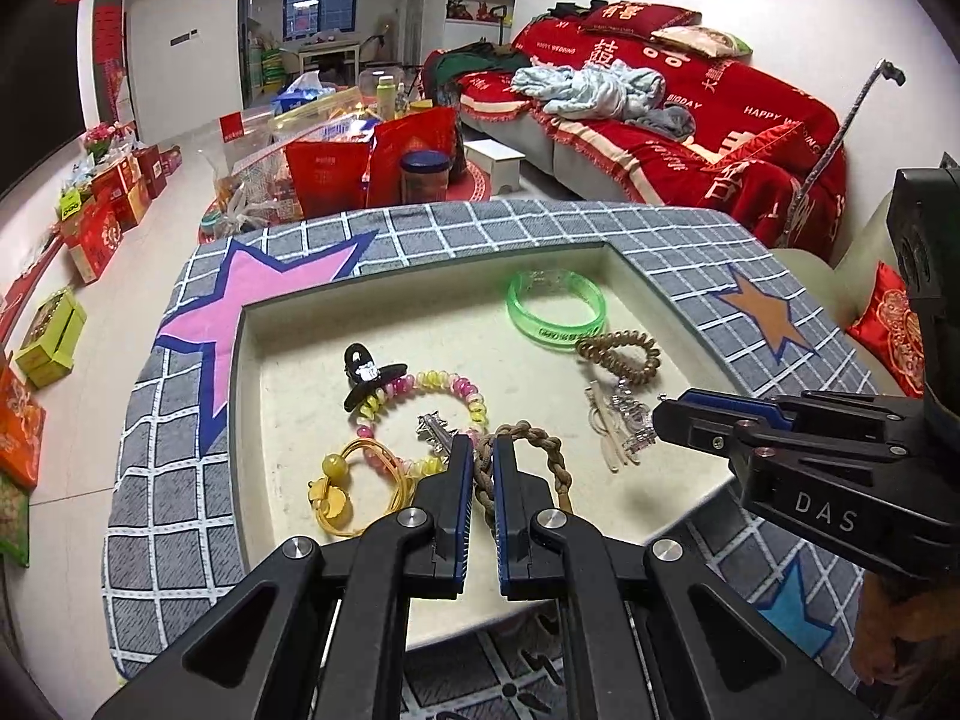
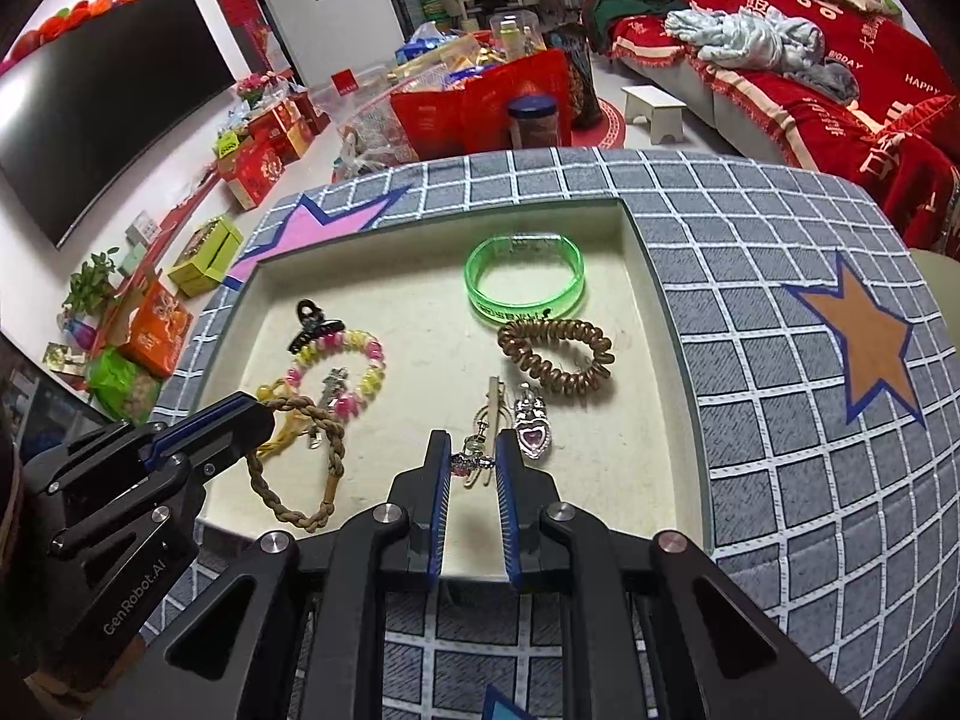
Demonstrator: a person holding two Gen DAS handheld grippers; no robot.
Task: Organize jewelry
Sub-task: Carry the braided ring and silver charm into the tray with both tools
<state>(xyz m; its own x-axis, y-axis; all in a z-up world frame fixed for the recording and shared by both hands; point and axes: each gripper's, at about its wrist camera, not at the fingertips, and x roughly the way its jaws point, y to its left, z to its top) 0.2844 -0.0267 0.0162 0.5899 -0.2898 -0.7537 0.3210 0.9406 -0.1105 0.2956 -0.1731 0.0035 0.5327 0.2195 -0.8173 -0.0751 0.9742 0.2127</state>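
Your left hand-held gripper [image 1: 483, 450] is pinched on the brown braided bracelet [image 1: 543, 450], whose cord runs between the blue pads near the tips; the rest of its loop curls off to the right on the cream tray [image 1: 420, 324]. Your right hand-held gripper [image 2: 473, 461] is nearly closed around a small sparkly charm [image 2: 471, 462] on a key-ring cluster, with the pads touching it on both sides. Just beside that gripper's right fingertip lies a silver pendant with a pink heart stone [image 2: 533, 423].

To the left of your left gripper sit a yellow hair tie with a bead [image 1: 354, 486] and a pink-and-yellow beaded bracelet [image 1: 432, 402]; a black claw clip [image 1: 367, 373] rests on the bracelet's upper left edge, and a small silver clip [image 1: 435, 429] lies inside its ring. Farther back in the tray, a brown spiral hair tie [image 2: 558, 363] touches the green translucent bangle [image 2: 525, 285] behind it.

The tray sits sunk into a table covered by a grey checked cloth [image 2: 780, 360] with pink, orange and blue stars. Beyond the table stand red gift bags [image 1: 372, 162], and on the right is a sofa under a red throw [image 1: 690, 114].
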